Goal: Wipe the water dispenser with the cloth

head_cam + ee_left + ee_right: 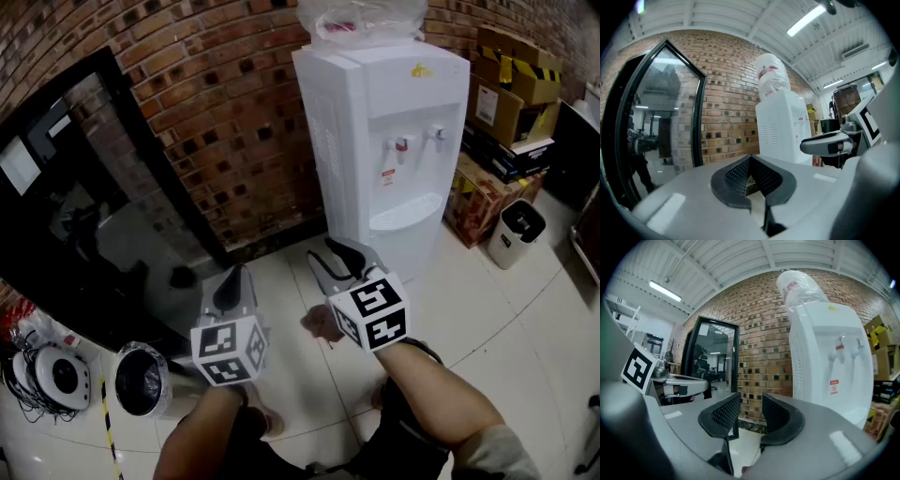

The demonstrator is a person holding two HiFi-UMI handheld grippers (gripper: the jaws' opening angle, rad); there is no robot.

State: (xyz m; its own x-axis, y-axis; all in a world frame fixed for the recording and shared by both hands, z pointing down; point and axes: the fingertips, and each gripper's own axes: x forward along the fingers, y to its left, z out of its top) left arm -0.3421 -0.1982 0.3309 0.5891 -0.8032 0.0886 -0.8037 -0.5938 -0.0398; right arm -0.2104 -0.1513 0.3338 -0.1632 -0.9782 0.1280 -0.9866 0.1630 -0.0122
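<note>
The white water dispenser (384,141) stands against the brick wall, at one o'clock from both grippers and well apart from them. The right gripper (345,261) has its fingers apart and empty; the left gripper (232,286) has its fingers closed on nothing. No cloth is held. Going in bare risks hard fingers scraping the casing or knocking a tap.

The water dispenser (384,122) stands on the floor (487,309), back against the brick wall (225,103), with a bottle (361,19) on top. A glass door (84,216) is to its left. Boxes (511,103) are stacked to its right, with a small bin (516,232) in front of them. The left hand-held gripper (234,279) and the right hand-held gripper (339,255) are side by side before the water dispenser, apart from it
</note>
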